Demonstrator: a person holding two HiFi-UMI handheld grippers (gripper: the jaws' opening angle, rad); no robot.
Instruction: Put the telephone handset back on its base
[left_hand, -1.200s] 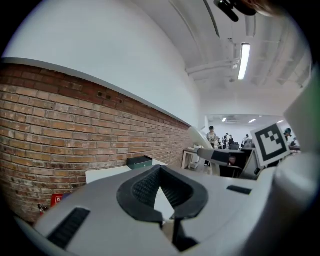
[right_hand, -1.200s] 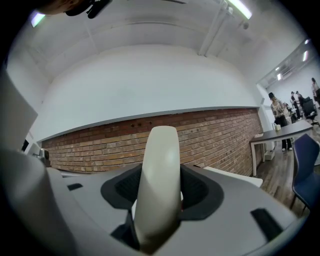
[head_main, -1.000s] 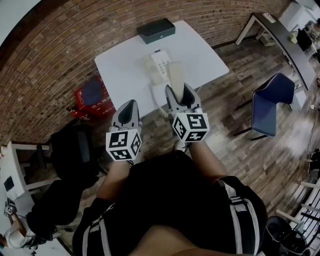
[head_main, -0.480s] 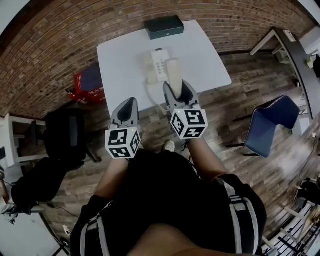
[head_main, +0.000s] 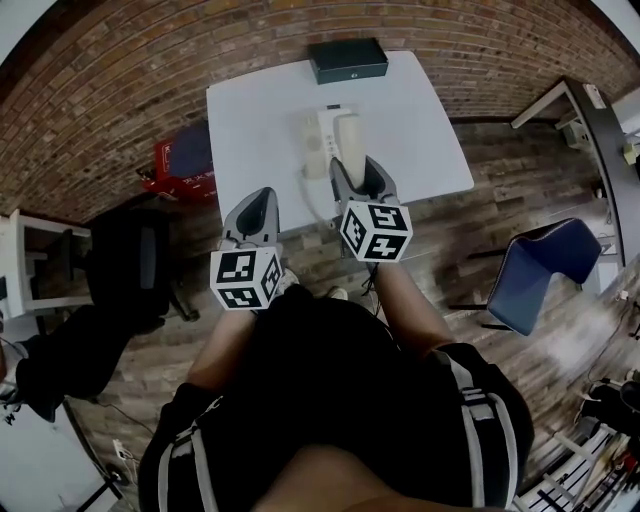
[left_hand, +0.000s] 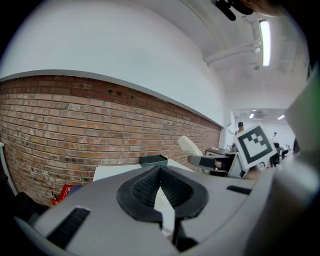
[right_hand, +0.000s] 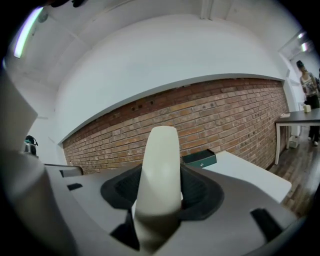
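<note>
A cream telephone base (head_main: 317, 142) lies on the white table (head_main: 250, 120). My right gripper (head_main: 357, 178) is shut on the cream handset (head_main: 348, 138), which sticks out forward over the base's right side. In the right gripper view the handset (right_hand: 160, 165) stands up between the dark pads of that gripper (right_hand: 159, 200). A pale cord (head_main: 308, 195) hangs from the base off the table's front edge. The left gripper (head_main: 256, 208) hovers before the table edge, shut with nothing in it; in its own view the left gripper (left_hand: 161, 192) shows only a thin slit.
A dark green box (head_main: 347, 60) sits at the table's far edge by the brick wall. A red box (head_main: 182, 165) lies on the floor to the left. A black chair (head_main: 135, 270) stands left and a blue chair (head_main: 540, 265) right of me.
I have come closer to the table. The right gripper has carried the handset forward, and it now lies over the base instead of beside it. The left gripper has stayed shut.
</note>
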